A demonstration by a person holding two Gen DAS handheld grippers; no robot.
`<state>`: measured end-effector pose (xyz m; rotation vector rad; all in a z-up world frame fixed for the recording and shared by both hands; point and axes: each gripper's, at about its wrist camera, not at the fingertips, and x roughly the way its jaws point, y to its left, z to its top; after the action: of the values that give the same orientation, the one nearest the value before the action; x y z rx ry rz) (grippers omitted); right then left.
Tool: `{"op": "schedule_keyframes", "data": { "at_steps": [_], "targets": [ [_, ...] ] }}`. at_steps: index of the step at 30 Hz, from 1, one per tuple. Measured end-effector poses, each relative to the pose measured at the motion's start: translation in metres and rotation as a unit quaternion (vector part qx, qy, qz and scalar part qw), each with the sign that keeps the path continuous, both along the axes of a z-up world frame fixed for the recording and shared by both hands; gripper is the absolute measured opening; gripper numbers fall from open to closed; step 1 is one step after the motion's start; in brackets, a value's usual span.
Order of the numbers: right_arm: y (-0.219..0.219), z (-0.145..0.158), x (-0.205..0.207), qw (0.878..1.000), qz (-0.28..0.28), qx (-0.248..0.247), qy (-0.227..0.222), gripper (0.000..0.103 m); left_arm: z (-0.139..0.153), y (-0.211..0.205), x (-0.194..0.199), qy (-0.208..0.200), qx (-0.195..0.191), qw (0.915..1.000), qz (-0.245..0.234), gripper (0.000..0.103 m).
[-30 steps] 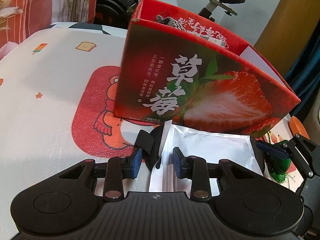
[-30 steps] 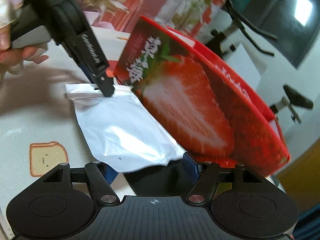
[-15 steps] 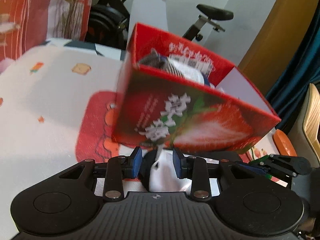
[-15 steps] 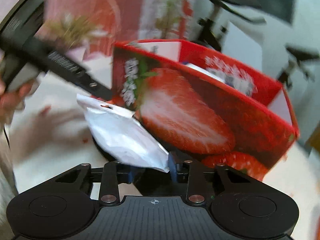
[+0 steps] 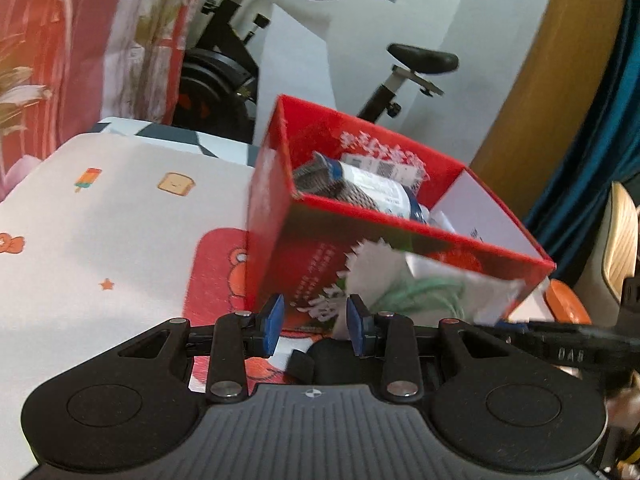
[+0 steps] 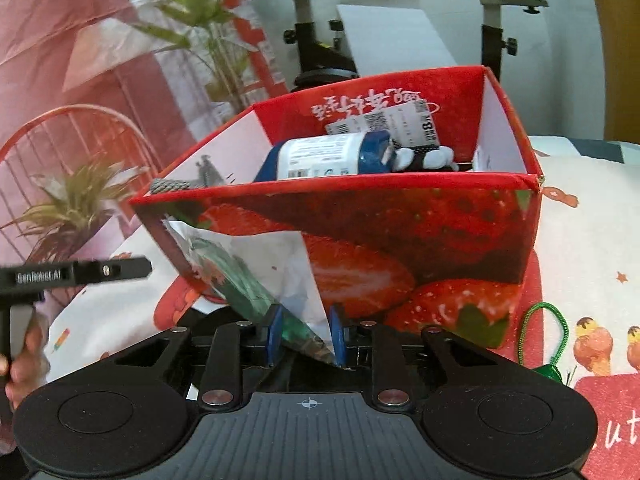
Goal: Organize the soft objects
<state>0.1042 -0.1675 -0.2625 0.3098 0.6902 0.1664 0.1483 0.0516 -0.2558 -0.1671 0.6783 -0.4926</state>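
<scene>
A red strawberry-print box stands on the table with a blue-and-white bottle and a grey knit item inside. My right gripper is shut on a corner of a white foil pouch and holds it in the air in front of the box. The pouch also shows in the left wrist view, beside my left gripper, which is open with nothing between its pads. The left gripper also shows at the left edge of the right wrist view.
A green coiled cord lies on the table to the right of the box. The tablecloth has cartoon prints. An exercise bike and a plant stand behind the table. A black object lies under the left gripper.
Both grippers rose. The left gripper let go of the pouch edge. The right gripper closed on the pouch corner and lifted it off the table, up in front of the box.
</scene>
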Motion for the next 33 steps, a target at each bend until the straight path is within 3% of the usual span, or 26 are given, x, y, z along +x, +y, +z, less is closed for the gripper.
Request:
{"op": "schedule_keyframes", "data": {
  "at_steps": [7,17,33],
  "targets": [
    [0.002,-0.003,0.002,1.0,-0.026,-0.004,-0.001,0.02,-0.011,-0.03,0.002,-0.011,0.026,0.9985,-0.048,0.036],
    [0.002,-0.005,0.004,0.999,-0.039,-0.014,-0.005,0.019,-0.016,-0.041,0.004,-0.019,0.03,0.9976,-0.059,0.037],
    [-0.002,-0.012,0.006,0.999,-0.047,-0.01,-0.003,0.018,-0.026,-0.057,0.004,-0.038,0.045,0.9942,-0.09,0.053]
  ]
}}
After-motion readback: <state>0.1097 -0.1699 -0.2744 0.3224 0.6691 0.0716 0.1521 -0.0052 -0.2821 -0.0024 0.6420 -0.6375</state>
